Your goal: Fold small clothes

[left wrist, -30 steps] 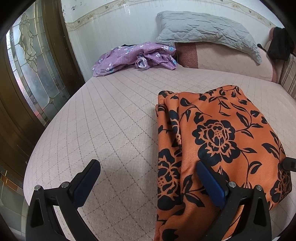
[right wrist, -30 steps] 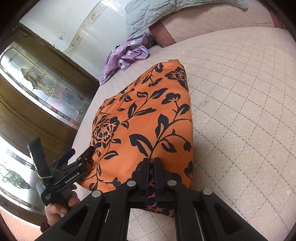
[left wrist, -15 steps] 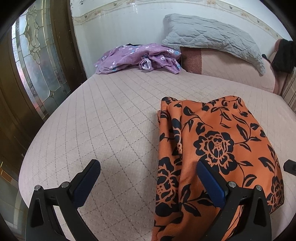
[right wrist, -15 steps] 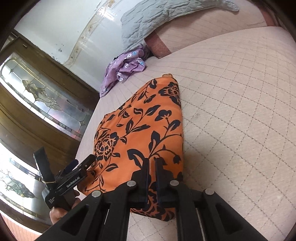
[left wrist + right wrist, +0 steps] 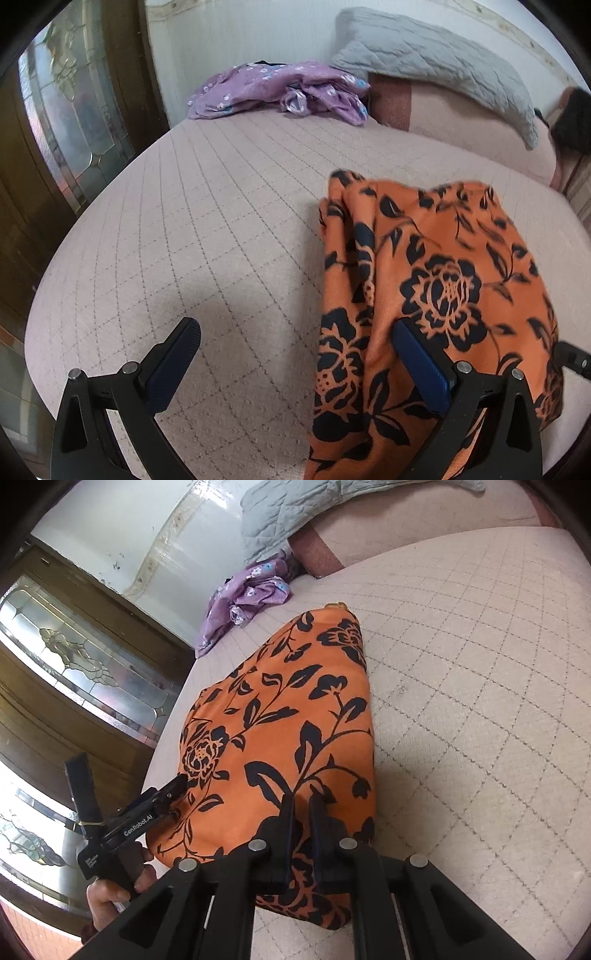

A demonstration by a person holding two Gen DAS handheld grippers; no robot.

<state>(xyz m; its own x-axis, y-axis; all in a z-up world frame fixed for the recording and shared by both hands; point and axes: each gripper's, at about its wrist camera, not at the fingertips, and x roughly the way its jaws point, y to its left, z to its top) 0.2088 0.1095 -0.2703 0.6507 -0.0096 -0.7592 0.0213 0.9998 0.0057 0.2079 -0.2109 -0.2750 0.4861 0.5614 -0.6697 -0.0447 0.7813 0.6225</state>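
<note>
An orange garment [image 5: 443, 280] with a black flower print lies folded on the bed, also large in the right wrist view [image 5: 280, 720]. My right gripper [image 5: 302, 805] sits at its near edge. Its jaws are opening by a narrow gap, with a fold of the cloth still pinched between them. My left gripper [image 5: 295, 326] stands wide open. Its right finger [image 5: 417, 365] hovers over the garment's left part, and its left finger [image 5: 173, 365] is over bare bed. In the right wrist view a hand [image 5: 110, 893] holds the left gripper [image 5: 127, 775] at the garment's left edge.
A crumpled purple flowered garment [image 5: 280, 92] lies at the far end of the pink quilted bed [image 5: 184, 240]. A grey pillow [image 5: 436, 62] rests on a pink bolster behind it. A wooden door with patterned glass [image 5: 66, 122] stands to the left, past the bed's edge.
The gap between my right gripper's fingers has widened a little. The left wrist view has rolled slightly, and the garment lies in the same place.
</note>
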